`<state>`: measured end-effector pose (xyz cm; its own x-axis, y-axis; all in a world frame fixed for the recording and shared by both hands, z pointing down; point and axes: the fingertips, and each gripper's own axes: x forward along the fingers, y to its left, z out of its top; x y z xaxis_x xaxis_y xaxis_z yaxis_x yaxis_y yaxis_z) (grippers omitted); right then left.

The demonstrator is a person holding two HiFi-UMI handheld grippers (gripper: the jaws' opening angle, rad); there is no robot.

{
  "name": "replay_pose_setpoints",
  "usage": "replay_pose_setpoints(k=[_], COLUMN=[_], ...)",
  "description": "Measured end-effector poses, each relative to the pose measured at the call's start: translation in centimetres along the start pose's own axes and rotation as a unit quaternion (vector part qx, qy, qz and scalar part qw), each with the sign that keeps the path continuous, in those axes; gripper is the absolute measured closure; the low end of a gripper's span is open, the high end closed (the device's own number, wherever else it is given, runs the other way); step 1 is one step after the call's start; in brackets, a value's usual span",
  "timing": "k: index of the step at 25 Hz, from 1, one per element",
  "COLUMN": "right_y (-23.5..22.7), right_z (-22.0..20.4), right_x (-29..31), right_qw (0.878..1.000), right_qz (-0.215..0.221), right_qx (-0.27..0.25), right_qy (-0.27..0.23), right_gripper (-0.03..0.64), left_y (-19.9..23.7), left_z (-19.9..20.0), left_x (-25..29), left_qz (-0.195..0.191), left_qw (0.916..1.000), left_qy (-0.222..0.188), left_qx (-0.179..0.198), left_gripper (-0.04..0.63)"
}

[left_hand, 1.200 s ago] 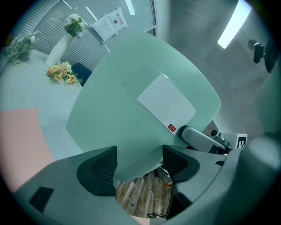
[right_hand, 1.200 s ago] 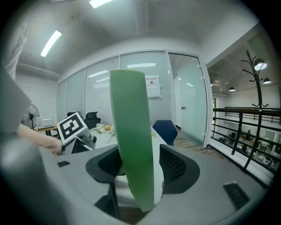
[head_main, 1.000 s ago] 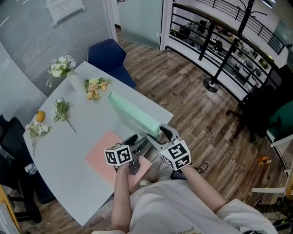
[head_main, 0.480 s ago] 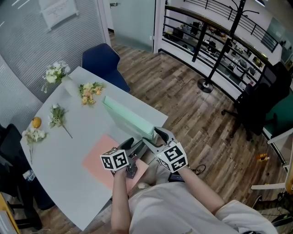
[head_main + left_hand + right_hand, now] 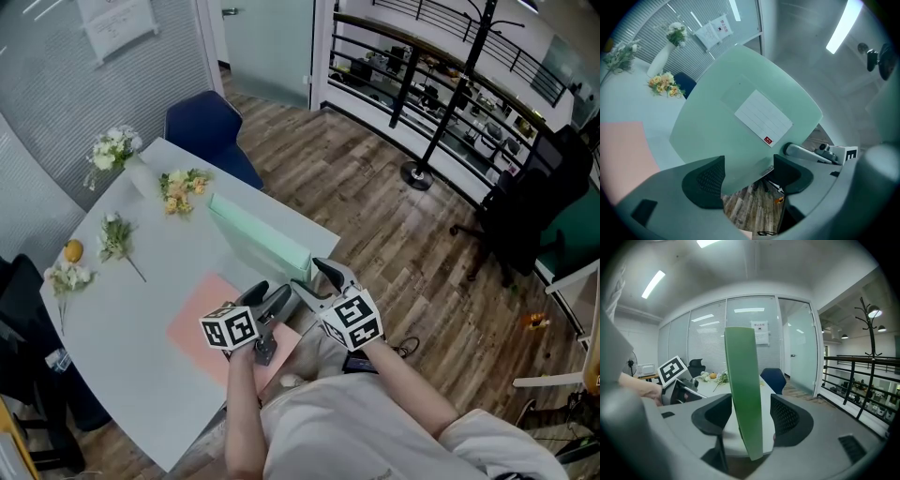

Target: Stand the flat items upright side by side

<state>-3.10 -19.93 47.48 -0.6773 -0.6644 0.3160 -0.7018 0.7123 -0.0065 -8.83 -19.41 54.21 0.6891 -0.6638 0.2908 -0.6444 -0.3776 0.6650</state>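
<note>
The right hand-held gripper (image 5: 751,414) stood released. Its jaws were apart and straddled the near end of the green folder (image 5: 742,376), which ran edge-on between the pads with a sliver of air on at least one side. The left hand-held gripper (image 5: 748,174) was likewise unclenched, jaws spread, with the folder's lower corner showing between them and its labelled face turned toward that camera; no pinch could be made out. The folder stood upright on its long edge on the worktop (image 5: 131,281), near the side closest to the person, seemingly balanced with little help. Just beside it the pink folder (image 5: 202,323) lay flat, beneath the left hand-held gripper as the head view showed it. To finish this step well, I judge both should back away straight and slowly without brushing the folder's faces, since so thin an upright thing would likely tip at a light sideways nudge. The pink one would then need lifting by an edge and setting close alongside. Farther off lay loose flowers (image 5: 183,185).
</note>
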Motion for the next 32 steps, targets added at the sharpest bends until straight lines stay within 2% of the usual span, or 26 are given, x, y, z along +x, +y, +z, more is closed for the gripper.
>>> replay_pose_setpoints(k=[12, 16, 21, 26, 29, 32], right_y=[0.0, 0.0, -1.0, -1.6, -0.5, 1.4], right_z=[-1.1, -1.7, -4.0, -5.4, -7.0, -9.6], right_x=[-1.8, -2.2, -3.4, -4.5, -5.3, -5.8], right_qw=[1.0, 0.999, 0.996, 0.993, 0.986, 0.975], right_qz=[-0.003, 0.0, 0.004, 0.009, 0.03, 0.055], right_qx=[0.012, 0.028, 0.084, 0.116, 0.159, 0.205], right_qy=[0.02, 0.026, 0.035, 0.035, 0.041, 0.059], right_gripper=[0.345, 0.345, 0.345, 0.345, 0.345, 0.342], left_y=[0.1, 0.8, 0.8, 0.6, 0.8, 1.5], left_z=[-1.4, -1.4, -1.7, -1.5, -1.9, -3.5], left_x=[-1.4, -1.6, -1.7, -1.6, -2.0, -2.9], left_qz=[0.008, 0.021, 0.04, 0.051, 0.068, 0.098], left_qw=[0.9998, 0.9995, 0.9988, 0.9983, 0.9974, 0.9941], left_qy=[-0.014, -0.022, -0.027, -0.026, -0.015, 0.015], left_qx=[-0.012, -0.012, -0.006, 0.004, 0.018, 0.044], left_gripper=[0.266, 0.267, 0.266, 0.267, 0.267, 0.265])
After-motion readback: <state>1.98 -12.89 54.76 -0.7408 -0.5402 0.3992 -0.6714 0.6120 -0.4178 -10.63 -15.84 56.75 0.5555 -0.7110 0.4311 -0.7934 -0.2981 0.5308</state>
